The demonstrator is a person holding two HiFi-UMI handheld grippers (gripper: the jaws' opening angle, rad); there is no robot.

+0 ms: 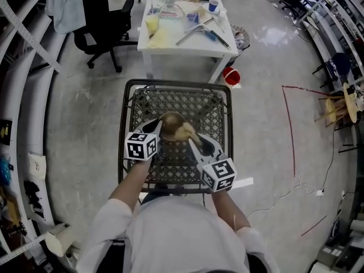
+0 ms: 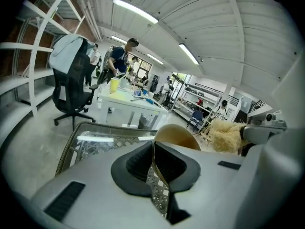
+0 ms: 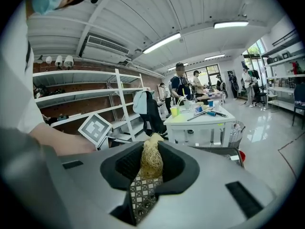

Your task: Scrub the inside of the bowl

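The left gripper (image 1: pixel 156 131) is clamping shut on the rim of the bowl (image 1: pixel 170 120), steadying it just ahead of its jaws over the mesh table (image 1: pixel 128 97) — while the right gripper (image 1: pixel 192 141), squeezing a fibrous scrubber (image 3: pixel 151 159), is bringing it alongside, apparently for scrubbing.

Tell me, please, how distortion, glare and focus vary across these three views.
Head view: fisheye bends the shelving at the edges, and glare whitens the floor. Left gripper view: black corners, bowl rim fairly sharp. Right gripper view: ceiling lamps blown out, scrubber crisp.
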